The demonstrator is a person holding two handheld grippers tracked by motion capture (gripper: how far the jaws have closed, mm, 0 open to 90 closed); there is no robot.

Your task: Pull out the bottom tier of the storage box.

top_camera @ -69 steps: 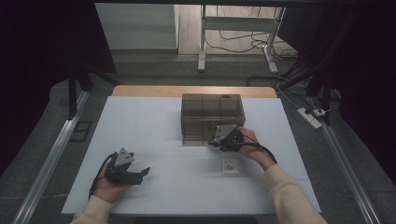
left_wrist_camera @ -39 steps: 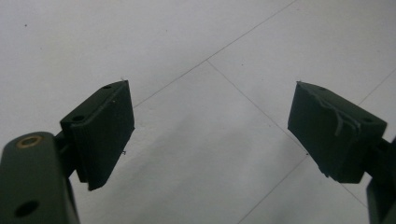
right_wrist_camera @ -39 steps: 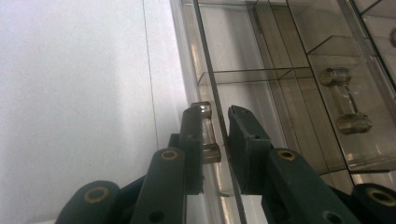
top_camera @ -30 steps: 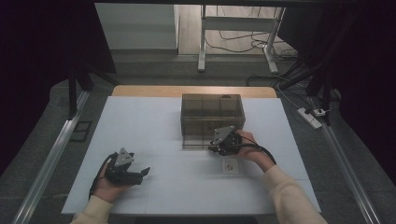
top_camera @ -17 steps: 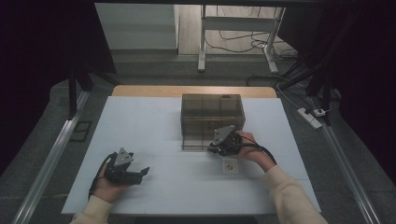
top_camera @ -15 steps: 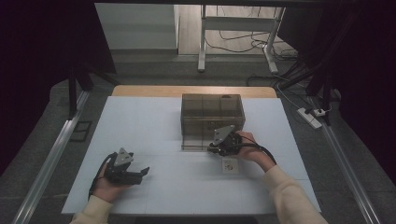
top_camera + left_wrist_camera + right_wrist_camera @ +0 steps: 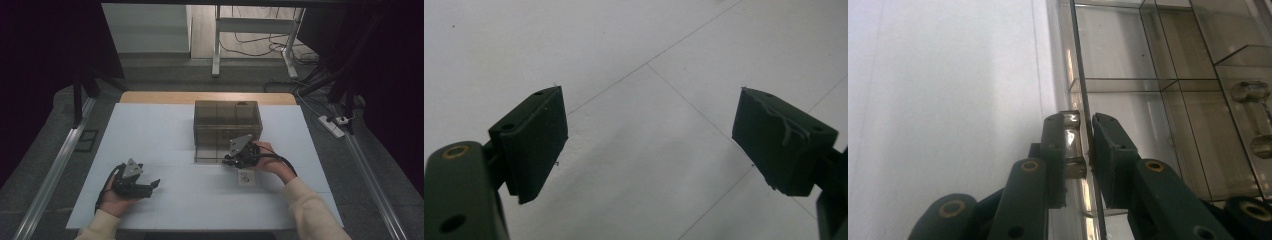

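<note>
Up close, the right hand-held gripper (image 7: 1087, 145) seemingly pinches the clear box's wall (image 7: 1083, 115); left (image 7: 649, 145) gapes empty.

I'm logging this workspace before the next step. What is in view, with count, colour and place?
Compartment box: one, smoky clear plastic, far middle of the table; its lid or front panel is pinched on edge.
Small card: one, white with a mark, beside the right hand.
Table surface: one, white, with a wooden edge at the far side.
Power strip: one, white, floor at right.
Left gripper: black, jaws wide apart, near left.
Right gripper: black, shut on the panel at the box's near side.
</note>
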